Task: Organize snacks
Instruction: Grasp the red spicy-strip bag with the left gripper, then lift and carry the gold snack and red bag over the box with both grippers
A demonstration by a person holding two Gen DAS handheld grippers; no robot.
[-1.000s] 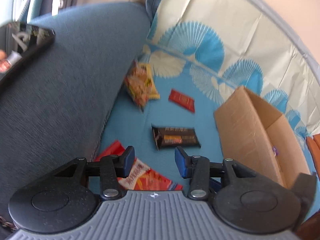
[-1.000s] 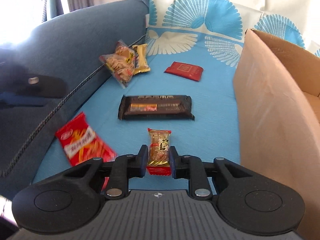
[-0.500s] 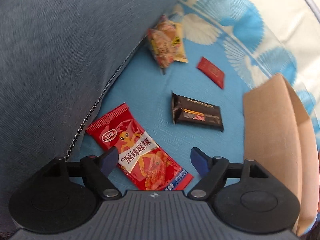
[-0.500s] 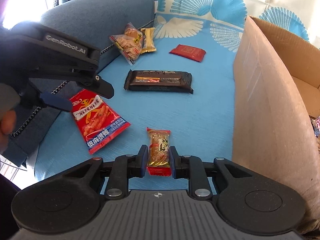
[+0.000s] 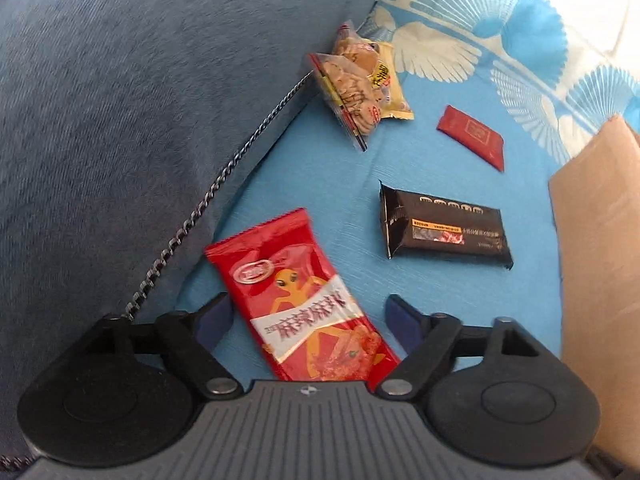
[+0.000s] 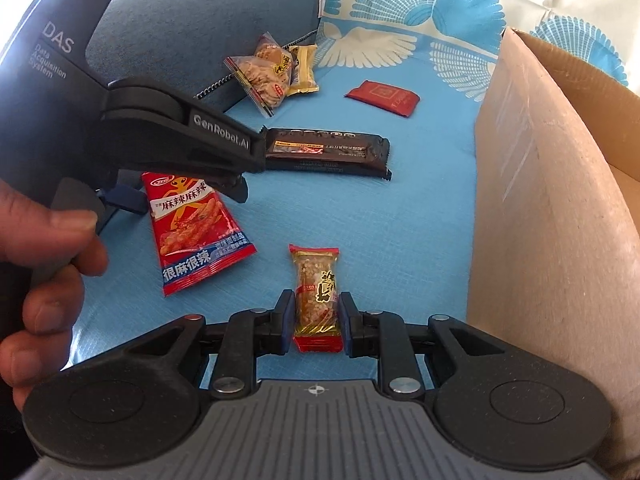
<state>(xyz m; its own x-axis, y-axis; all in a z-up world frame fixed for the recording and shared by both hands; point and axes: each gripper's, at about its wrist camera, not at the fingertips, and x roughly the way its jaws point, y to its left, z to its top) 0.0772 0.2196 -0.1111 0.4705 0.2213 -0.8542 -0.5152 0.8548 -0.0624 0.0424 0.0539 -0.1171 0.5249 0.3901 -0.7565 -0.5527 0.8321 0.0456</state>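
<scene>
Straddling the red crinkled chilli-snack packet (image 5: 304, 304)
Your left tongs (image 5: 308, 316) gape astride it, long axis running forward; right tongs (image 6: 313, 316) stand clamped on the gold-wrapped nut bar (image 6: 317, 292).

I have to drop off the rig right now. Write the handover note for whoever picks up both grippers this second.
Right gripper: shut on the small gold snack bar, next to the cardboard box wall.
Left gripper: open, straddling the red spicy snack packet, not yet closed.
On the blue sheet: black bar, small red packet, clear cracker bag with a yellow packet behind it, by the sofa backrest.
Done: gold bar picked.
Left: drop it in the box, grasp the red packet, then box the other four.
</scene>
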